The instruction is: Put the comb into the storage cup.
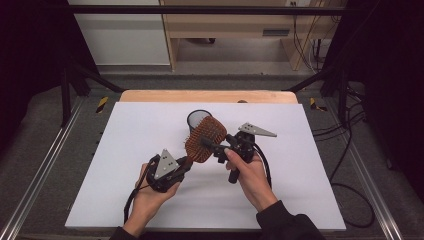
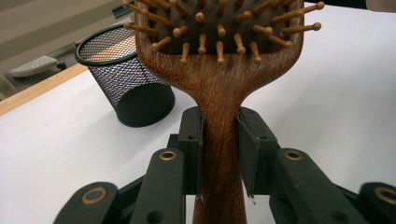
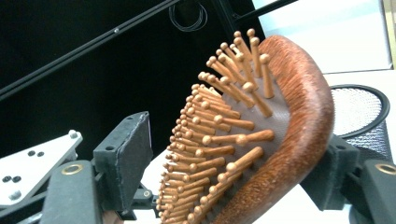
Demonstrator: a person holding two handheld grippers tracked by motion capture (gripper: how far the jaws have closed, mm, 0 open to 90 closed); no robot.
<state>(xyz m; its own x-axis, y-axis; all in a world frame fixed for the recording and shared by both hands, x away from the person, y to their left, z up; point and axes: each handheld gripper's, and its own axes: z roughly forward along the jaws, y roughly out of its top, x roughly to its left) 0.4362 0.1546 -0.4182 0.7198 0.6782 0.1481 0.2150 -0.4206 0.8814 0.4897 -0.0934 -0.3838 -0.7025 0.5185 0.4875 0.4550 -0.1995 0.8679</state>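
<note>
1. Above the white table (image 1: 125, 165), the left gripper (image 1: 176, 167) is clamping the wooden hairbrush (image 1: 205, 137) by its handle, head raised beside the black mesh cup (image 1: 196, 119).
2. Opposite, the right gripper (image 1: 216, 147) is straddling the brush head, jaws parted, bristles facing one pad.
3. Judging by the pose, a handover is under way: closing squarely on the wooden rim, not the pins, before the left lets go should be keeping it steady.

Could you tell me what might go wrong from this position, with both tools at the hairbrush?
1. The right tool straddles the hairbrush head, one jaw on the wooden back, the other facing the bristles; closing could bend them or slip.
2. The left tool grips only the narrow handle, so the brush might twist.
3. The mesh cup stands just behind and could tip.
</note>
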